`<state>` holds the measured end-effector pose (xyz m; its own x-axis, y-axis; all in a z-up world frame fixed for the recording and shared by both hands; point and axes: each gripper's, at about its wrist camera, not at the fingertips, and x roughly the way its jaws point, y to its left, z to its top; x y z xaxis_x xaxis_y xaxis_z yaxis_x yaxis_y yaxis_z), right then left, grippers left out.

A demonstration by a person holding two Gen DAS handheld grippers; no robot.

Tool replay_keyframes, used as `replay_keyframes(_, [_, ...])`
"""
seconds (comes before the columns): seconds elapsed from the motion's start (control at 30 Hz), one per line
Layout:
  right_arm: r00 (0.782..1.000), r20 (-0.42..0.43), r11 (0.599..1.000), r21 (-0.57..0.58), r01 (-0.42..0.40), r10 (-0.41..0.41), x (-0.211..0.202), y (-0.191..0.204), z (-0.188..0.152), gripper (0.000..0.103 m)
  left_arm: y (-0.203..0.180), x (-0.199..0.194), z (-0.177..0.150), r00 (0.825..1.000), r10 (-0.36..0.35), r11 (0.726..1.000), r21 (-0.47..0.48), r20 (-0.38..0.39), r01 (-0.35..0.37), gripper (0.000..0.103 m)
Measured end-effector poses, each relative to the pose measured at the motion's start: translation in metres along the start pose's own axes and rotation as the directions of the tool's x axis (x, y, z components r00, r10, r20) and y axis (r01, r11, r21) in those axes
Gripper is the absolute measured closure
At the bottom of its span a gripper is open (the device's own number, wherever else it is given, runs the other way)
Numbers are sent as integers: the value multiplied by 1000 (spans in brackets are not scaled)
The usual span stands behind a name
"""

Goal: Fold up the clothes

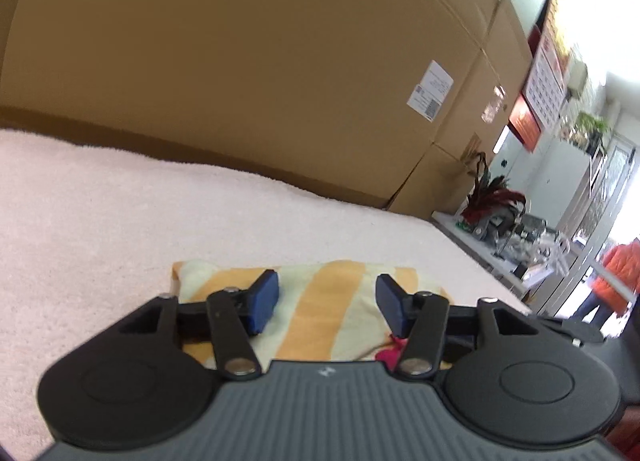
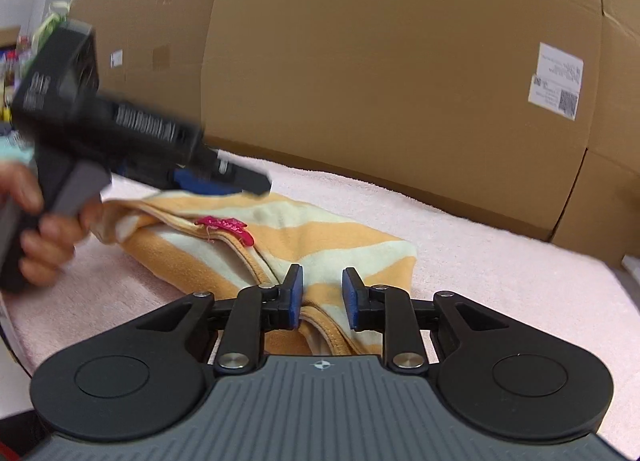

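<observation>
Right wrist — cardboard boxes behind striped garment

Soft matt knit cloth, striped orange and cream, in the garment, with a small pink woven tag at the neckline. Fuzzy pale-pink terry on the counter, rough and napped. Matt black plastic on the right gripper and left gripper, blue rubbery pads, shiny metal rivets, ribbed grey housing. Plain brown corrugated cardboard, dull, bearing a white paper label.
</observation>
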<state>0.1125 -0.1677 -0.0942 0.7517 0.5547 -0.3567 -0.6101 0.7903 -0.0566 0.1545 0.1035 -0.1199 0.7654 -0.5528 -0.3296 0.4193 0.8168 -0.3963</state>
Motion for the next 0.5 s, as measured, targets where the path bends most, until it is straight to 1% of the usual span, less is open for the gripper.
replay_keyframes(0.07, [1000, 10, 995, 100, 4, -5, -2, -12, 10, 83, 4, 0, -1, 999, -34, 999, -11, -2, 34, 33])
replay_keyframes(0.13, [997, 77, 983, 185, -7, -7, -3, -18, 28, 83, 8, 0, -1, 999, -48, 998, -32, -3, 48, 33])
replay_keyframes(0.17, [995, 103, 977, 213, -27, 5, -1, -20, 37, 82, 9, -1, -1, 999, -50, 998, -34, -1, 50, 33])
replay_keyframes(0.27, [993, 115, 959, 278, -51, 20, 24, -18, 60, 81, 9, -2, -2, 999, -51, 998, -34, 1, 51, 32])
replay_keyframes(0.33, [996, 86, 945, 323, -56, 30, 47, -14, 63, 80, 11, -3, -2, 998, -55, 998, -40, 5, 55, 32])
replay_keyframes(0.37, [998, 55, 943, 331, -45, 29, 59, -12, 61, 80, 12, -3, -3, 998, -58, 997, -45, 9, 58, 32])
replay_keyframes(0.43, [1000, -20, 944, 329, 27, -21, 74, -7, 52, 80, 13, -3, -3, 998, -58, 997, -48, 6, 59, 33])
replay_keyframes(0.47, [997, -57, 944, 323, 68, -52, 79, -6, 45, 78, 13, -3, -3, 999, -55, 998, -44, -1, 54, 33])
replay_keyframes(0.5, [996, -72, 935, 345, 83, -61, 78, -12, 40, 78, 14, -3, -3, 998, -59, 997, -49, 1, 59, 31])
